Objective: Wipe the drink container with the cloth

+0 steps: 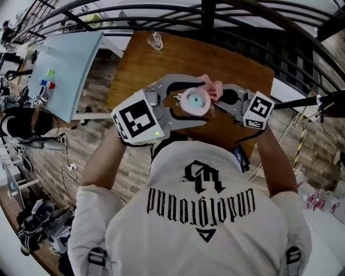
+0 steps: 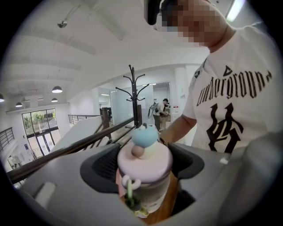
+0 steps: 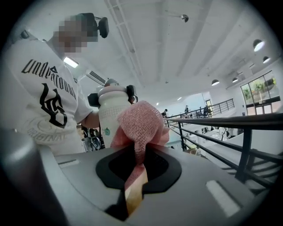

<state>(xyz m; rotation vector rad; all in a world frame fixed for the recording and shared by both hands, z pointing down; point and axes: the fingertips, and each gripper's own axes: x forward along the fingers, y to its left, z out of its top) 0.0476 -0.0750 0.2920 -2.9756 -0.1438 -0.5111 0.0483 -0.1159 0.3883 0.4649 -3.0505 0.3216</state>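
— Mezzanine setting: black metal railing (image 1: 226, 16) behind, brown wooden table (image 1: 161, 59) under the work. Item one?

— Translucent drink container with a pale pink lid and a blue knob on top (image 2: 144, 170). It is held over the table in front of the person's chest, lid towards the person. From where I stand I can't tell whether its base touches the wood.

— Held by?

— Left gripper (image 1: 183, 102), grey, with a marker cube. Its jaws are closed round the container's body just below the lid. My guess is that the grip sits high so the lower wall is free for wiping.

— Item two?

— Pink knitted cloth, bunched (image 3: 140, 123). Right gripper (image 3: 137, 170) has its jaws pinched together on the cloth's tail, so a loose pad stands out beyond the tips. The pad lies against the container's side, on the face away from the left gripper.

— Reason for the arrangement?

— One gripper steadies and the other rubs. The soft pad is what meets the plastic, not the hard jaw tips.

— Status?

— Wiping looks under way, with cloth and container in contact. How much of the surface is done, I can't say.
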